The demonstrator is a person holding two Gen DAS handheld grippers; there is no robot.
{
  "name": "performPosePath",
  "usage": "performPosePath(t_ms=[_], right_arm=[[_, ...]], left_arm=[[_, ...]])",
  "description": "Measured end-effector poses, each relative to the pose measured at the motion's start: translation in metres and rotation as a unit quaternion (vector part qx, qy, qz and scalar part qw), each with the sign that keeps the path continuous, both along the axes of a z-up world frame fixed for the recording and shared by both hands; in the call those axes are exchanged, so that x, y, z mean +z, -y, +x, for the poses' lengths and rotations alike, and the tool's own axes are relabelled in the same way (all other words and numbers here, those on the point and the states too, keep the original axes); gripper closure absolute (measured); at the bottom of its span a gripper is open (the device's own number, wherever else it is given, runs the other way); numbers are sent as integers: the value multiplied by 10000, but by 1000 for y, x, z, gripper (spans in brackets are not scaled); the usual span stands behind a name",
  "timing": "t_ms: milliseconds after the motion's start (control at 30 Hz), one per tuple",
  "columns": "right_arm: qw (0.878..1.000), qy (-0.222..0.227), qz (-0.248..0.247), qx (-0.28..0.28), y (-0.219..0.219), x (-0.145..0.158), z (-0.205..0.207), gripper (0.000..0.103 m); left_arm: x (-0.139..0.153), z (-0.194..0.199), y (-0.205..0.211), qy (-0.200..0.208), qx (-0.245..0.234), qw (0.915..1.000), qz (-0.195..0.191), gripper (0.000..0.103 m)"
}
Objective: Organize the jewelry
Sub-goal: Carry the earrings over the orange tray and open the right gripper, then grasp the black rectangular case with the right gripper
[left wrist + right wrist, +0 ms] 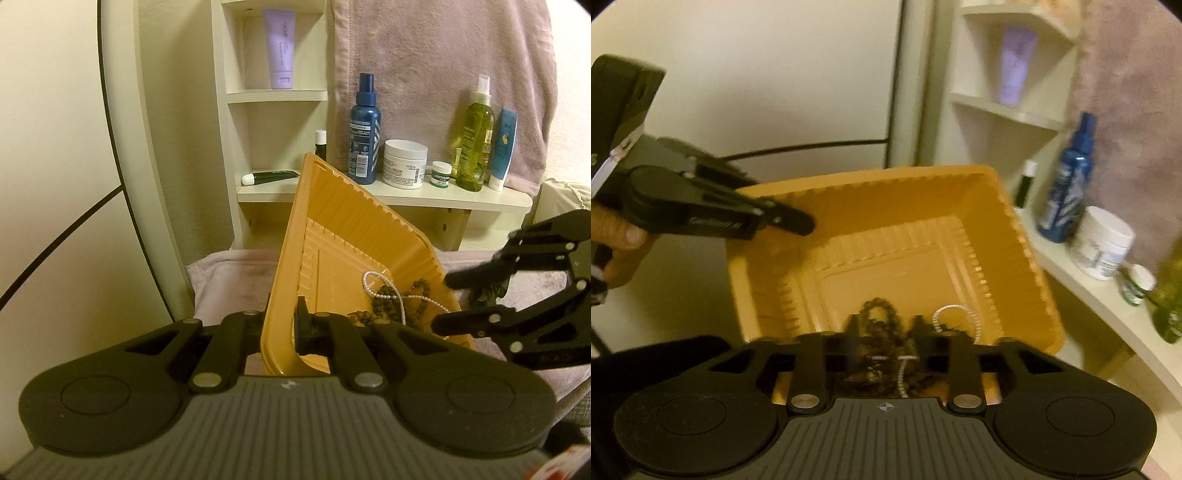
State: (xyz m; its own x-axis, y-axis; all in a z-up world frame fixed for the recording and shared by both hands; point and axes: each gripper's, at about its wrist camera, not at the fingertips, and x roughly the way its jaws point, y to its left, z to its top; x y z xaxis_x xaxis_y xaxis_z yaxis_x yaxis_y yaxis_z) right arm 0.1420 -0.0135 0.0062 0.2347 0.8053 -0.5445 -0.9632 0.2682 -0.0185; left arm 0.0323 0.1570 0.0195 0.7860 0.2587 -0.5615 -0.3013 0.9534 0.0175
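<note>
Brown beads (877, 332) and pearl strand (955, 314) loose between parted right claw (886, 328), inside orange tray (1015, 236).

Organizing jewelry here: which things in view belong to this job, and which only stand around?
Belong to the job:
- orange tray, tilted, its rim pinched by the left claw
- dark bead strand in the tray
- white pearl strand in the tray
- right claw, open at the tray

Just standing around:
- blue spray bottle
- white cream jar
- green bottle
- lilac tube
</note>
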Motion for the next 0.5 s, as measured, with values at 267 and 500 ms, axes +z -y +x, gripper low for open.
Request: performPosePath(t_ms=[267, 500], right_arm=[[9889, -464, 428, -1348, 50, -5, 7, 59], [9719, -925, 374, -2131, 88, -34, -9, 59]], left_arm=[[0, 0, -1, 3, 10, 10000, -12, 97], [-1, 0, -2, -1, 3, 10000, 0, 97]])
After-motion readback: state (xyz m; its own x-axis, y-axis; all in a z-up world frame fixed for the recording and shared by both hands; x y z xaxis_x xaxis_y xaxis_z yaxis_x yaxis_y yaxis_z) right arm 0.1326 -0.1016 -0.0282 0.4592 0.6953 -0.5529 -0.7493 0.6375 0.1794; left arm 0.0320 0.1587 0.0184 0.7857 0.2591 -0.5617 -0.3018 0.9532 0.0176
